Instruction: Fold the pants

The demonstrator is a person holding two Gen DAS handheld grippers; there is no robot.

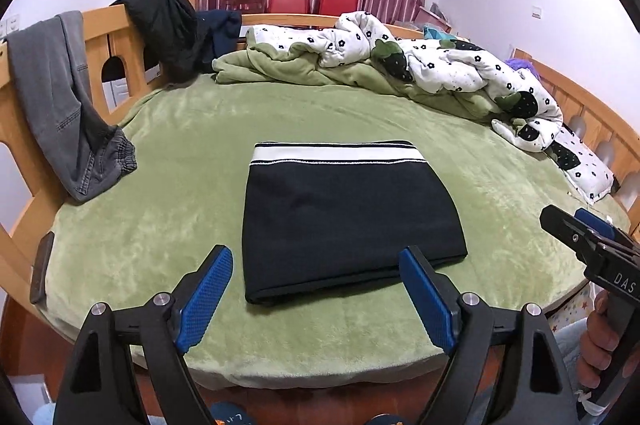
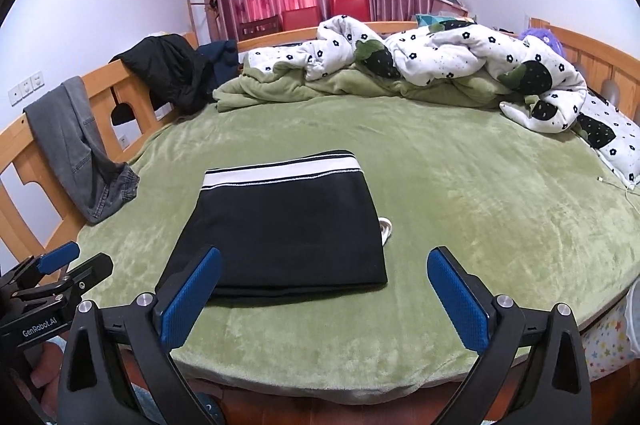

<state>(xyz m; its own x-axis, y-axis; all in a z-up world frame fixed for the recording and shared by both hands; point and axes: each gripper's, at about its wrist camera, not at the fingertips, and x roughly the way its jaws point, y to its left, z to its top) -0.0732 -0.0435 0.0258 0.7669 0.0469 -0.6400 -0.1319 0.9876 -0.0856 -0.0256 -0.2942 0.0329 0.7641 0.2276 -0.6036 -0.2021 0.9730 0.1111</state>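
Note:
The black pants (image 1: 344,221) lie folded into a compact rectangle on the green bed cover (image 1: 168,209), the white waistband stripe on the far edge. They also show in the right wrist view (image 2: 288,229), where a white drawstring end (image 2: 386,227) pokes out at the right side. My left gripper (image 1: 316,265) is open and empty, held just short of the pants' near edge. My right gripper (image 2: 324,265) is open and empty, near the pants' near right corner. It also shows at the right edge of the left wrist view (image 1: 576,225).
Grey jeans (image 1: 68,105) hang over the wooden bed rail (image 1: 116,41) at left, with dark clothes (image 1: 172,25) beside them. A crumpled white flowered quilt (image 1: 452,65) and green blanket (image 1: 280,65) lie along the far side. A phone (image 1: 42,267) sits at the bed's left edge. A charging cable (image 2: 616,185) lies at right.

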